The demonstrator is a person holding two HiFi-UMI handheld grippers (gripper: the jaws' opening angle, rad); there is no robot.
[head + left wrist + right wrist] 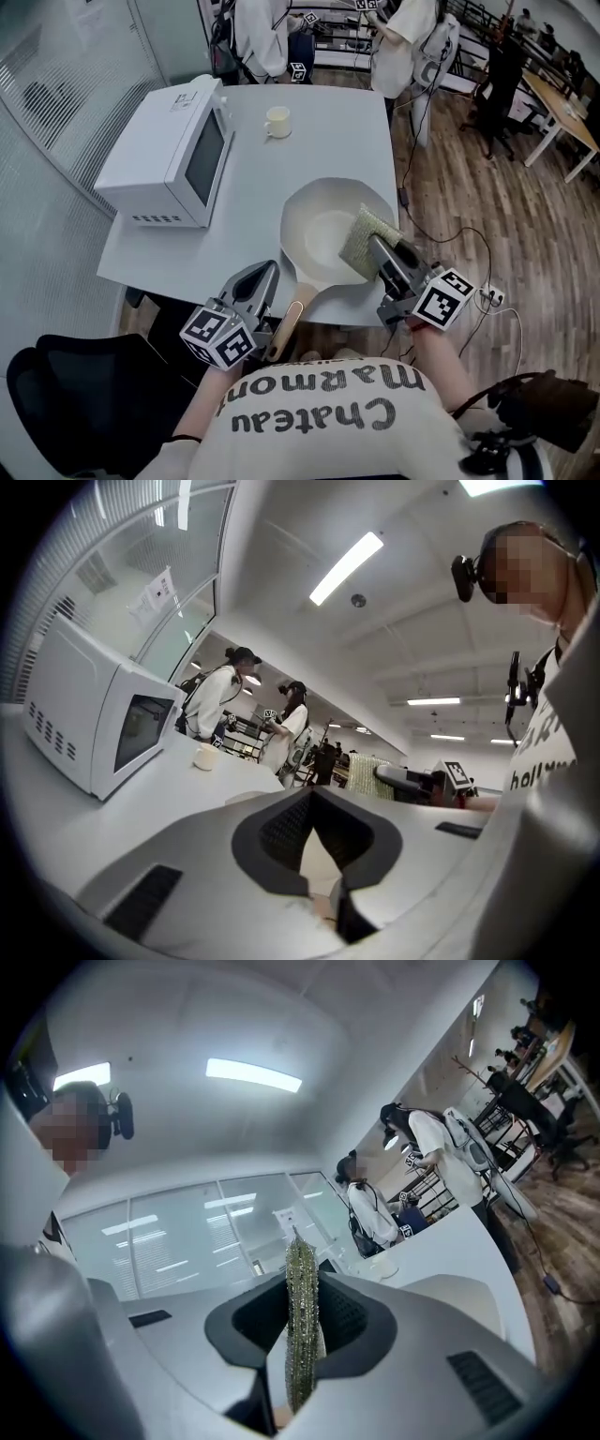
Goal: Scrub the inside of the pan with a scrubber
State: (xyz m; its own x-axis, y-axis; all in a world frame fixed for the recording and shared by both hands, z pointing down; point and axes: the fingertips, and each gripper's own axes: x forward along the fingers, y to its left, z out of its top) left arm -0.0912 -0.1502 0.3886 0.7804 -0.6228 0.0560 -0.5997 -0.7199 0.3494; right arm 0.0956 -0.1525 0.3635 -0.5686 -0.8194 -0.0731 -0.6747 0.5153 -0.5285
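Observation:
A white pan [319, 234] with a wooden handle [286, 326] sits at the near edge of the white table [309, 141]. The handle points toward me. My right gripper [380, 251] is shut on a yellow-green scrubber [364, 236], which hangs over the pan's right rim. In the right gripper view the scrubber [301, 1316] stands edge-on between the pads. My left gripper [263, 277] is shut, just left of the handle and apart from it. Nothing shows clamped between its pads [281, 832] in the left gripper view.
A white microwave [173, 155] fills the table's left side, and a small cream cup [277, 121] stands behind the pan. People stand beyond the far edge. A black chair [75, 394] is at my lower left. Cables [469, 244] trail on the wooden floor at the right.

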